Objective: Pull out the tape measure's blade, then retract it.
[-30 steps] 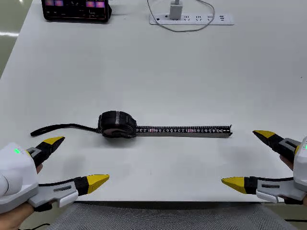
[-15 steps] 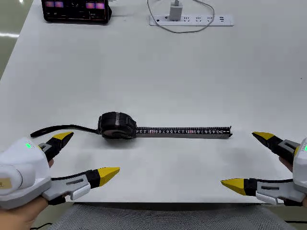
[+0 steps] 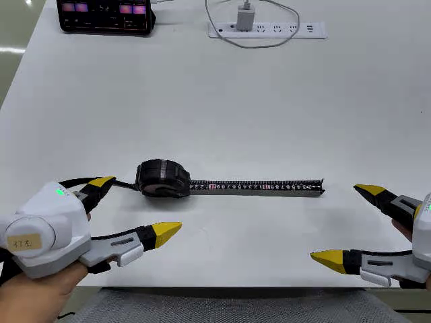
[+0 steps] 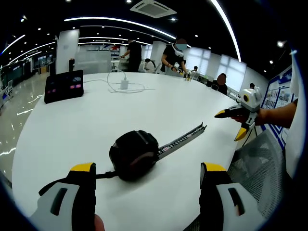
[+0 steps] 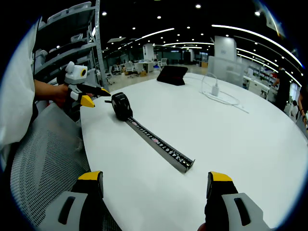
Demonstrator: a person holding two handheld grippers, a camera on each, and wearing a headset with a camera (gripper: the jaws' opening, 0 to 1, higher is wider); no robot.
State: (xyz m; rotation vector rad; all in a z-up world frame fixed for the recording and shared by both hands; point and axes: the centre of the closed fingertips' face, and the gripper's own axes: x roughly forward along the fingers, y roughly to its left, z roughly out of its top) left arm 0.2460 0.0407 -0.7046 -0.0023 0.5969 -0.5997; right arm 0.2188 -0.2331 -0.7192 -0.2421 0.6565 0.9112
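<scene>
A black tape measure (image 3: pixel 163 179) lies on the white table (image 3: pixel 222 114), its blade (image 3: pixel 256 184) pulled out to the right and lying flat. Its black wrist strap (image 3: pixel 84 182) trails left. My left gripper (image 3: pixel 138 208) stands open just left of and in front of the case, touching nothing; the case (image 4: pixel 134 154) sits ahead between its yellow tips. My right gripper (image 3: pixel 350 225) is open near the table's front right, a little short of the blade's end hook (image 5: pixel 186 166). The blade (image 5: pixel 156 142) runs away from it toward the case (image 5: pixel 121 105).
A white power strip (image 3: pixel 269 28) with a plugged-in charger and cable lies at the far edge. A dark tablet (image 3: pixel 106 13) stands at the far left. A mesh chair seat (image 3: pixel 236 306) lies below the table's front edge. People stand in the background beyond the table.
My left gripper has moved up and right, closing in on the tape measure's case and strap. The right gripper and the tape measure have stayed put.
</scene>
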